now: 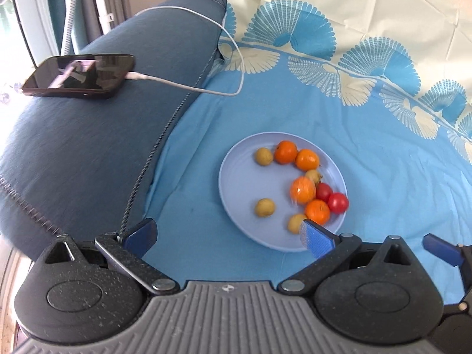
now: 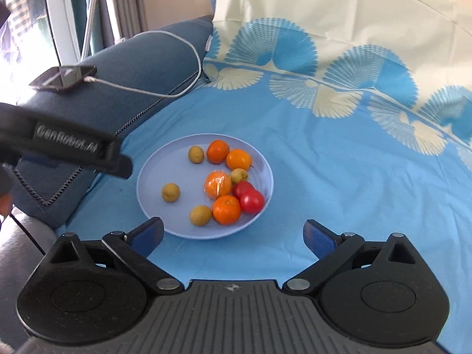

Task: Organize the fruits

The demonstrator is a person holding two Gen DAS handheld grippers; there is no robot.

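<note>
A pale blue plate [image 1: 242, 188] [image 2: 159, 177] lies on a blue cloth and holds several fruits: oranges [image 1: 285, 152] [image 2: 217, 151], one orange wrapped in clear film [image 1: 302, 190] [image 2: 218, 185], two red tomatoes [image 1: 337, 202] [image 2: 251, 201] and small yellow-green fruits [image 1: 265, 207] [image 2: 170, 192]. My left gripper [image 1: 228, 237] is open and empty, just in front of the plate's near rim. My right gripper [image 2: 233, 234] is open and empty, also just in front of the plate. The left gripper's body shows at the left of the right wrist view [image 2: 73, 147].
A dark blue cushion [image 1: 88, 147] [image 2: 132, 67] lies left of the cloth, with a phone [image 1: 79, 76] [image 2: 63, 78] on a white charging cable [image 1: 206, 88] on top. A cream and blue patterned sheet [image 1: 368, 29] rises behind the plate.
</note>
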